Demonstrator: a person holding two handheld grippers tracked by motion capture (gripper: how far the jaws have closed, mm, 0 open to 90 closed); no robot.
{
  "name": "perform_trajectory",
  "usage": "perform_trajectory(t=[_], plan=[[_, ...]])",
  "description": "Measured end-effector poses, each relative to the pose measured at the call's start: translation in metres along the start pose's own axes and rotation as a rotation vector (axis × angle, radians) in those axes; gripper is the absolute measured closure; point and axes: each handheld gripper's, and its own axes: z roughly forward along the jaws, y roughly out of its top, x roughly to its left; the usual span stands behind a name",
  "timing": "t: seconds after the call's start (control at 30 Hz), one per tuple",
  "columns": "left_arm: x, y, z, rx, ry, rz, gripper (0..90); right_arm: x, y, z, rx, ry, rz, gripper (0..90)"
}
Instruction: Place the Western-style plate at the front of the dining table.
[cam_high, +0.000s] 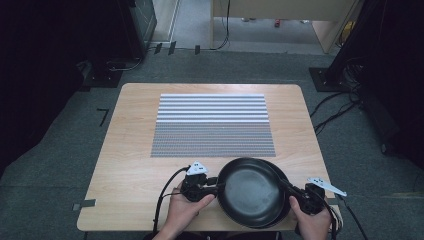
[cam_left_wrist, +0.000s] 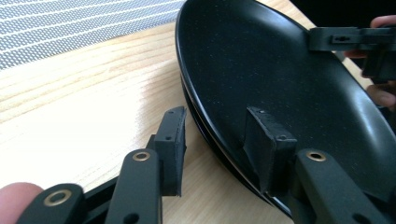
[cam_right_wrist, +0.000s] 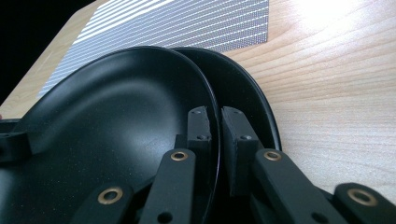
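Two black plates stacked at table's near edge | top plate (cam_high: 250, 190) tilted | right gripper (cam_right_wrist: 214, 128) pinches its rim | left gripper (cam_left_wrist: 219, 140) spread astride opposite rim | bottom plate (cam_right_wrist: 247, 100) flat beneath

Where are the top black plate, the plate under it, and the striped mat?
top black plate (cam_high: 250, 190): high view, middle of its dished inside.
lower black plate (cam_right_wrist: 243, 93): right gripper view, inner face showing past the top plate's rim.
striped mat (cam_high: 212, 125): high view, middle of the mat.
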Motion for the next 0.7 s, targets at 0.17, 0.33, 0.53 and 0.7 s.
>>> perform_trajectory(t=[0.17, 0.33, 0.53, 0.7], plan=[[-0.0008, -0.0019, -0.0017, 0.004, -0.023, -0.001, 63.4, 0.0010, -0.0042, 0.0022, -0.012, -0.001, -0.007, 79.7], [-0.0001, -0.0039, -0.0024, 0.003, -0.040, -0.014, 62.7, 0.0001, -0.0068, 0.0043, -0.020, 0.011, 0.018, 78.6], [0.0010, -0.0043, -0.0023, 0.021, -0.066, -0.038, 62.5, -0.0046, -0.0077, 0.0068, -0.018, 0.048, 0.075, 78.4], [0.0033, -0.0054, -0.0014, 0.024, -0.092, -0.064, 62.5, -0.0084, -0.0075, 0.0090, 0.001, 0.086, 0.108, 77.3]])
